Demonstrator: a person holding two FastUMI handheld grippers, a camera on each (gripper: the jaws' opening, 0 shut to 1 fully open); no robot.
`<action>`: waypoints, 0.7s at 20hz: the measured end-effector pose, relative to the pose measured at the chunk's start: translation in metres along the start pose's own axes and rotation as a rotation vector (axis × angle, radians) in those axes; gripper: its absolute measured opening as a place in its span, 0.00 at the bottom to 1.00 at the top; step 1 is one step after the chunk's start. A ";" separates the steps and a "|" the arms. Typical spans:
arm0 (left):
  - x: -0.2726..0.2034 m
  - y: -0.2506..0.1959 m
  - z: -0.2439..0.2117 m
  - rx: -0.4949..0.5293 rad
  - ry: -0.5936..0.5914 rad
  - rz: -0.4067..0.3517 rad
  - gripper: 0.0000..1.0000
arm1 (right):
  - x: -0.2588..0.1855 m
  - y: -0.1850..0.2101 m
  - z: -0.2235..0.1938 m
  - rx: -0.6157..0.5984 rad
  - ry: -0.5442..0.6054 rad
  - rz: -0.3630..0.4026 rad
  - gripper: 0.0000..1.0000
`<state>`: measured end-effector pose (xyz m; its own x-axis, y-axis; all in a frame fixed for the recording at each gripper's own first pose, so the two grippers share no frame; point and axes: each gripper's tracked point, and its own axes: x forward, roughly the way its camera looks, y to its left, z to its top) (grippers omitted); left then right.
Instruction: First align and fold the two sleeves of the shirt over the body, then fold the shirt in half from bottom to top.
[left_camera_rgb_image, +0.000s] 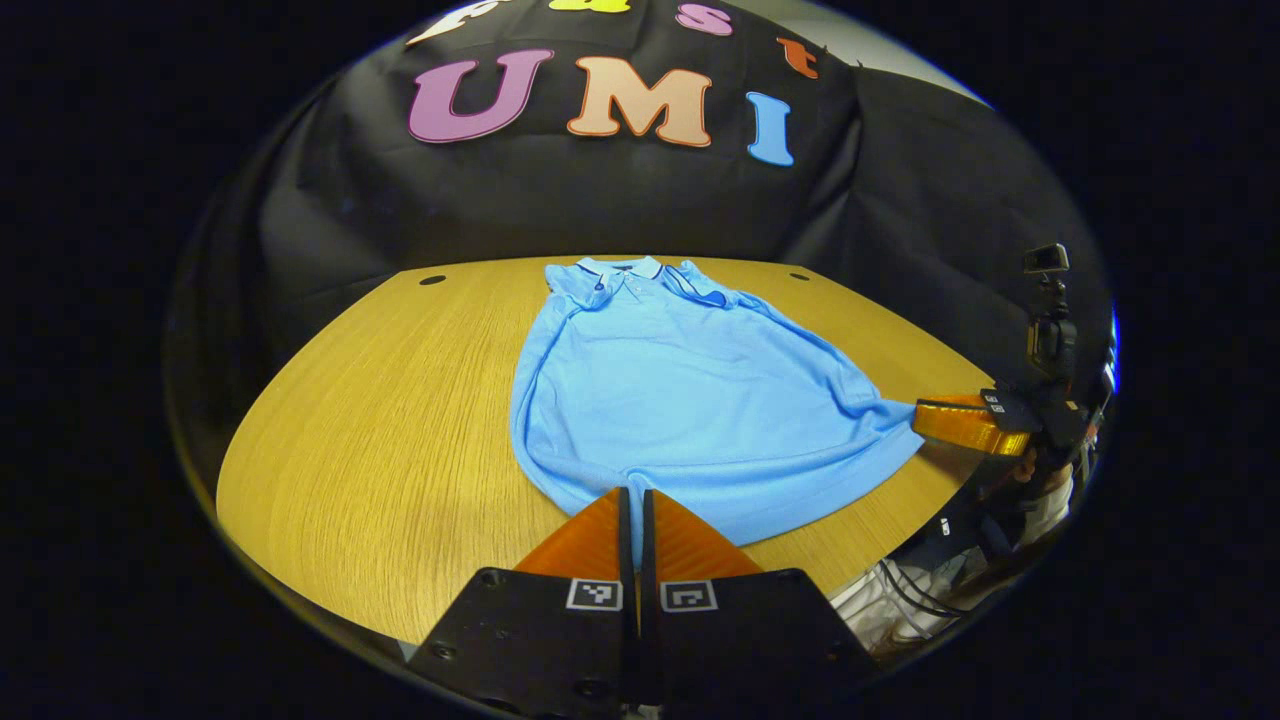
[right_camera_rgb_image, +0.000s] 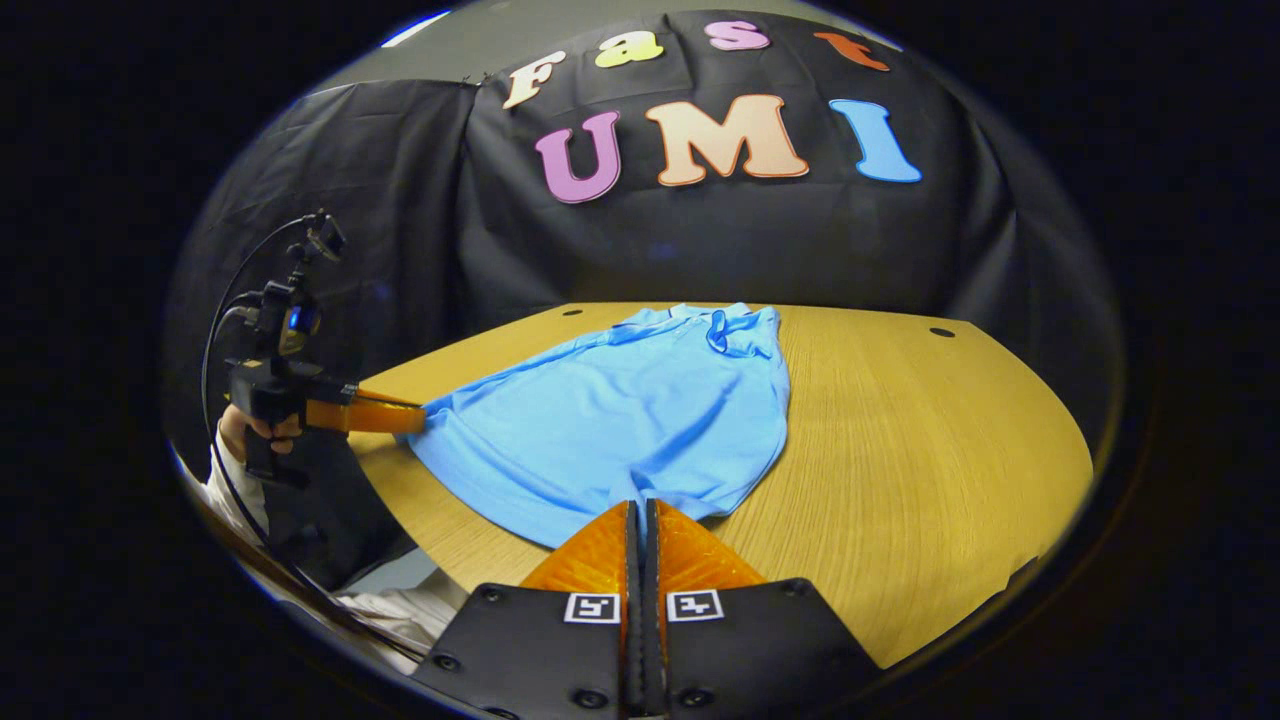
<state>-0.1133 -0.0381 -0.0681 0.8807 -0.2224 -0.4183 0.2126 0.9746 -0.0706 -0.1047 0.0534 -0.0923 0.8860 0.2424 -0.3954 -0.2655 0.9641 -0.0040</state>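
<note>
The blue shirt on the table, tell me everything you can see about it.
The shirt is a light blue polo of soft knit-looking cloth, lying flat on the wooden table with its collar toward the booth wall. Both sleeves look already folded over the body. The hem faces the person; the left gripper and right gripper each pinch a bottom corner, jaws closed.

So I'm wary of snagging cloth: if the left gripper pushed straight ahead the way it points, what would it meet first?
The shirt. The left gripper is shut on its hem, so going ahead would push into the cloth at once, toward the collar; past that, probably the table and then the booth wall.
</note>
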 end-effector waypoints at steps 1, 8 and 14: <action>0.003 0.001 0.009 0.001 -0.016 -0.002 0.00 | 0.002 -0.002 0.002 0.007 0.002 -0.001 0.03; 0.024 0.009 0.065 0.032 -0.088 -0.013 0.00 | 0.027 -0.021 0.043 0.003 -0.010 -0.021 0.03; 0.056 0.028 0.112 -0.013 -0.124 -0.010 0.00 | 0.059 -0.038 0.101 -0.053 -0.063 -0.056 0.00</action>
<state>-0.0105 -0.0268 0.0081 0.9242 -0.2332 -0.3023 0.2172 0.9723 -0.0860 -0.0042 0.0417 -0.0227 0.9216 0.1962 -0.3348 -0.2332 0.9696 -0.0739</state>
